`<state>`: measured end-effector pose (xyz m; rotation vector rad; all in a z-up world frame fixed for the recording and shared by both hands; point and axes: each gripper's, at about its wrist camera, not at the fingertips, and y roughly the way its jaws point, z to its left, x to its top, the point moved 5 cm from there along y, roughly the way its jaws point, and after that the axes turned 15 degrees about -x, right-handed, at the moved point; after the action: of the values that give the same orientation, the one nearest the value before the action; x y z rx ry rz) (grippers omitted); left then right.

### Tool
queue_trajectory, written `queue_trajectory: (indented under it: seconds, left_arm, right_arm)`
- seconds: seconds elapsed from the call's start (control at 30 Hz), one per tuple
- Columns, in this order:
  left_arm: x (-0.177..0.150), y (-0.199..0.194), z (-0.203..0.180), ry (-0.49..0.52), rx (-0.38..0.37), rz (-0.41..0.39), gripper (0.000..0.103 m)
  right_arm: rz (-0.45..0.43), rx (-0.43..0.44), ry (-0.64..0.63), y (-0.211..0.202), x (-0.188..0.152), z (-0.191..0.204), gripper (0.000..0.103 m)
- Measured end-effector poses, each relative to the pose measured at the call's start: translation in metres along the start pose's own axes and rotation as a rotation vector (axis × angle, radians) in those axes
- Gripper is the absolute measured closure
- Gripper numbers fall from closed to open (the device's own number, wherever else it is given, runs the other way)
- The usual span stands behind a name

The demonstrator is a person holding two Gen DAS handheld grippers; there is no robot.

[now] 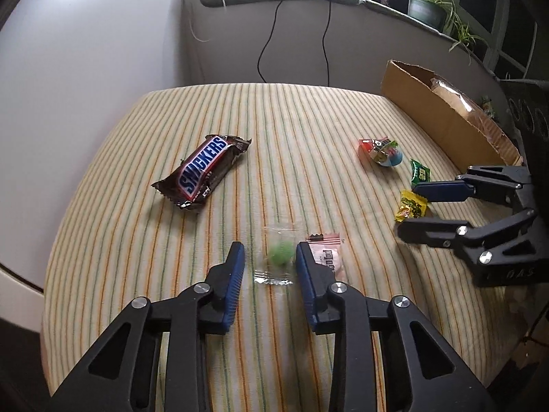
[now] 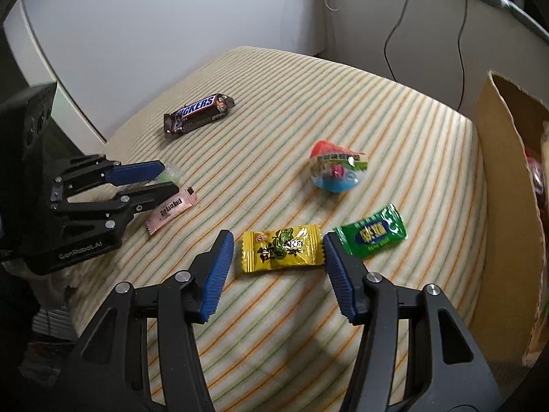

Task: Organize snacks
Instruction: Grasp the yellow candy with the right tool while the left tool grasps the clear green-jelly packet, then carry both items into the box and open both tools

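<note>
A small green candy in a clear wrapper [image 1: 281, 255] lies on the striped cloth between the blue pads of my left gripper [image 1: 269, 250]. The right pad sits against it and a gap shows on the left, so the jaws are open. A pink candy [image 1: 329, 254] lies just right of that gripper. My right gripper [image 2: 277, 237] is open astride a yellow candy [image 2: 281, 249], one pad near each end. A green packet [image 2: 372, 233] lies just to its right. A Snickers bar [image 1: 202, 171] rests farther back on the left.
A red, white and blue egg-shaped sweet [image 2: 336, 171] sits behind the yellow candy. An open cardboard box [image 2: 501, 171] with packets inside stands along the right edge of the striped table [image 1: 308, 120]. Cables hang down the wall behind, and plants stand on the sill.
</note>
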<state>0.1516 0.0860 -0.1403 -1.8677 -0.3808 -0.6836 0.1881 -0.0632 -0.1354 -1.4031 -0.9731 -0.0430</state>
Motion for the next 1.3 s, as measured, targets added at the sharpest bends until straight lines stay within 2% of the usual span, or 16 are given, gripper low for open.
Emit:
queue_trajectory:
  seconds: [0.17,0.6,0.7,0.97,1.3]
  left_arm:
    - [-0.002,-0.001,0.003,-0.016,-0.004,-0.011,0.081]
    - [-0.003,-0.016,0.000,-0.048,-0.009,-0.056,0.081]
    - [-0.001,-0.023,-0.004,-0.046,-0.010,-0.073,0.081]
    - [0.010,-0.029,-0.016,-0.035,-0.025,-0.105,0.081]
    - [0.036,-0.019,-0.058,0.007,-0.112,-0.147,0.082]
  right_arm:
    - [-0.022,-0.064,-0.062,0.000,-0.003,0.004,0.068]
    - [-0.052,-0.069,-0.069,-0.013,-0.007,0.004,0.092]
    - [-0.060,-0.053,-0.057,-0.019,-0.008,0.001,0.096]
    - [-0.084,-0.043,-0.024,-0.036,-0.013,-0.008,0.096]
    - [-0.174,-0.066,0.053,-0.081,-0.010,-0.044,0.096]
